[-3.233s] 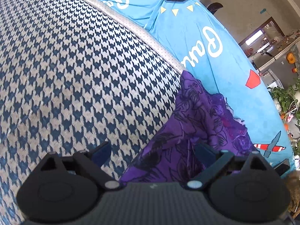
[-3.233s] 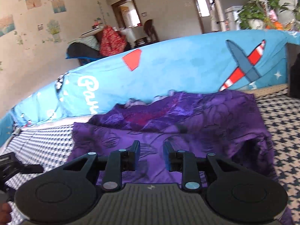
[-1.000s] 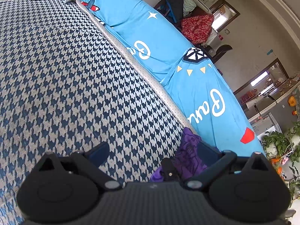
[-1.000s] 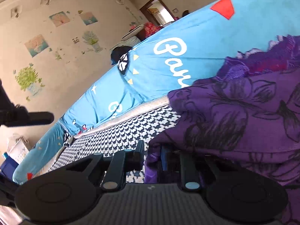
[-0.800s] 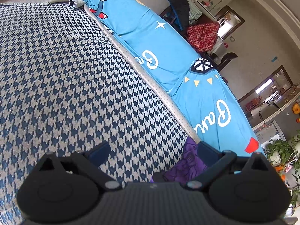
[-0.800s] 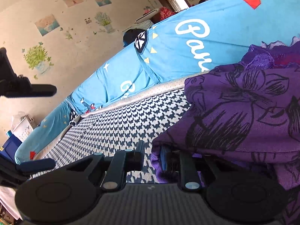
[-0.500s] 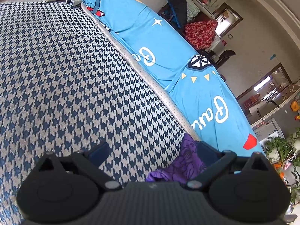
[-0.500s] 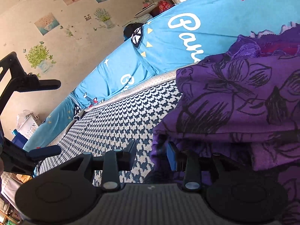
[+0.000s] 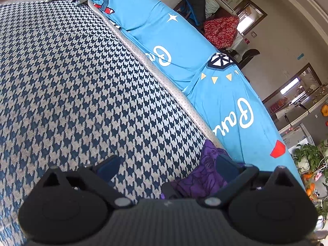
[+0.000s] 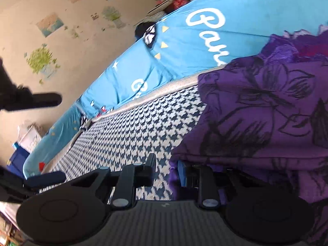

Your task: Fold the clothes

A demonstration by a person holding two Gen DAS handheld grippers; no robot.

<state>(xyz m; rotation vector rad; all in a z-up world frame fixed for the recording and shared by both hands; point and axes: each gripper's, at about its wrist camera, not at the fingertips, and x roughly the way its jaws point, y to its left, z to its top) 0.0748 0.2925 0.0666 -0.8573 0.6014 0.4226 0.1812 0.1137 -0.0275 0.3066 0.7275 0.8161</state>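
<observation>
The right tongs [image 10: 164, 168] are seen low over the houndstooth seat cover [image 10: 127, 135], jaws closing. A fold of the purple garment [image 10: 266, 106] is draped over the right-hand finger [image 10: 182, 174]; the left-hand finger [image 10: 150, 172] is shown bare above the check. Behind, a blue cushion cover [image 10: 184, 51] with white lettering is propped along the back. Pictures are stuck on the wall [image 10: 67, 30].
</observation>
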